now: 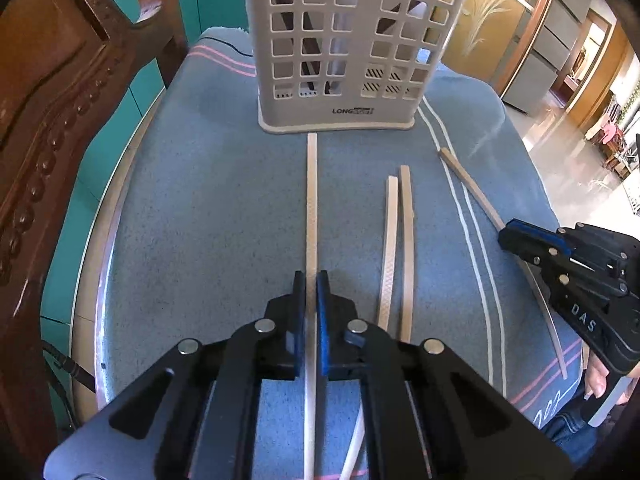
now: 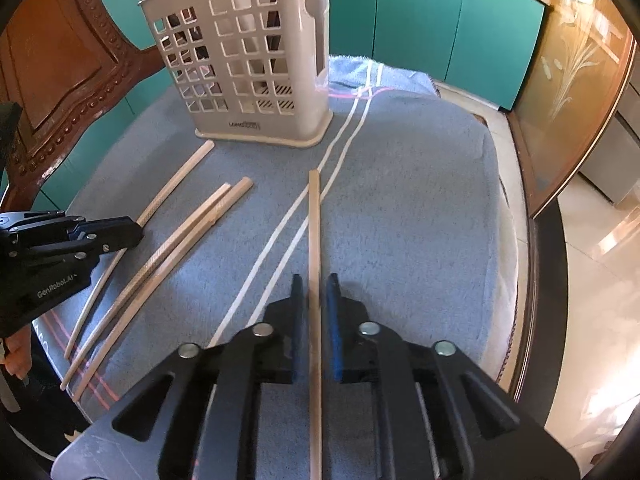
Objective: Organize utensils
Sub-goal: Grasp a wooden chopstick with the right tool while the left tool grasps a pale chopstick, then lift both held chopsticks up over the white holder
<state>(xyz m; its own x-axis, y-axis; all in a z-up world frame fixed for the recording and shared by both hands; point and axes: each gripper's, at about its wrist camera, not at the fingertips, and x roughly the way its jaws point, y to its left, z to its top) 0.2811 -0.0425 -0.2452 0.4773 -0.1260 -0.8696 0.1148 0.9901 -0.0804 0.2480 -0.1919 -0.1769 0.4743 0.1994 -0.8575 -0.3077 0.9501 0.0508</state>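
Left wrist view shows a blue towel point(image 1: 208, 200) with a beige lattice utensil holder point(image 1: 352, 44) at its far end, two loose chopsticks point(image 1: 400, 248) lying between the grippers, the left gripper point(image 1: 311, 280) pinching a pale chopstick point(image 1: 311, 200), the right gripper point(image 2: 315, 284) straddling a tan chopstick point(image 2: 314, 220), fingers slightly apart.
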